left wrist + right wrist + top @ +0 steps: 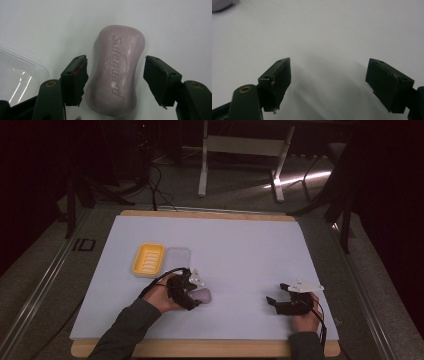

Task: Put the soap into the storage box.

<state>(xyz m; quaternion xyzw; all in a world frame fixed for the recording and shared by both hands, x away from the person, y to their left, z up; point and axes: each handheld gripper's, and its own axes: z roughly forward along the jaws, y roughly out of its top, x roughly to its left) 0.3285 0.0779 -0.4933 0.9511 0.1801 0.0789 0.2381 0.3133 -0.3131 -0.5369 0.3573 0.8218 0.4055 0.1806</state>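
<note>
Purple soap (116,72) is seen between the wide-apart jaws of the left gripper (115,80), not squeezed; the right gripper (328,85) is spread wide too.

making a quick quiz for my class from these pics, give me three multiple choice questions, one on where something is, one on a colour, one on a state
1. Where does the soap bar lie?
A. in the yellow tray
B. on the table between the left gripper's open jaws
C. under the right gripper

2. What colour is the ridged soap tray?
A. yellow
B. blue
C. black

3. How is the right gripper?
A. shut on the soap
B. shut on nothing
C. open, nothing between its jaws

Answers:
1 B: the left gripper view shows the bar flat on the white table with a jaw of the left gripper on each side, gaps visible.
2 A: the high view shows it yellow, beside the clear lid.
3 C: its own view shows the jaws wide apart over bare table.
</note>
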